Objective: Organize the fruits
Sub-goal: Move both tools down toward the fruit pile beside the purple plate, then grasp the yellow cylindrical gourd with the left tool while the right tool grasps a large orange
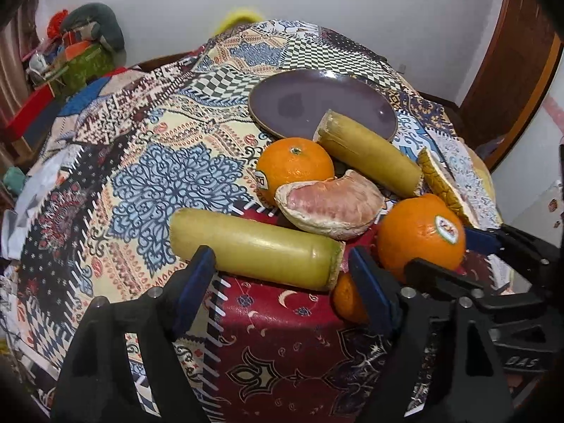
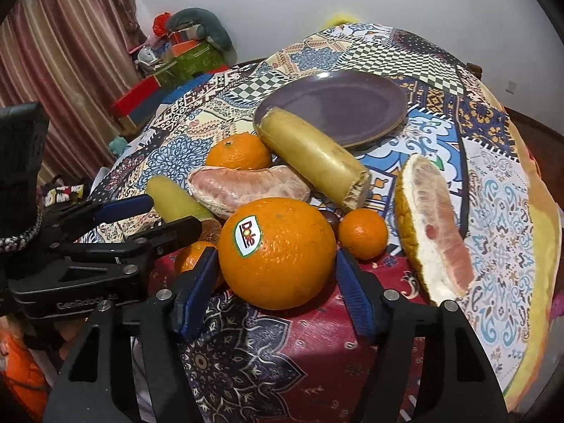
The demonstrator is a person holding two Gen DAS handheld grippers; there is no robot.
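Our right gripper brackets the big stickered orange, its fingers parted, the left one seemingly touching the peel. Just left of that orange, our left gripper straddles a sugarcane piece, fingers wide. Beyond the orange sits the empty purple plate.

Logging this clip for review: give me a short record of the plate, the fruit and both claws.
plate: nothing on it, unless the far cane's end
left claw: open, straddling near cane
right claw: flanking big orange; contact unclear
far cane: one end at plate rim
pomelo segment: peeled, mid-pile
pomelo wedge: rind on, right of pile
other oranges: three, the last partly hidden
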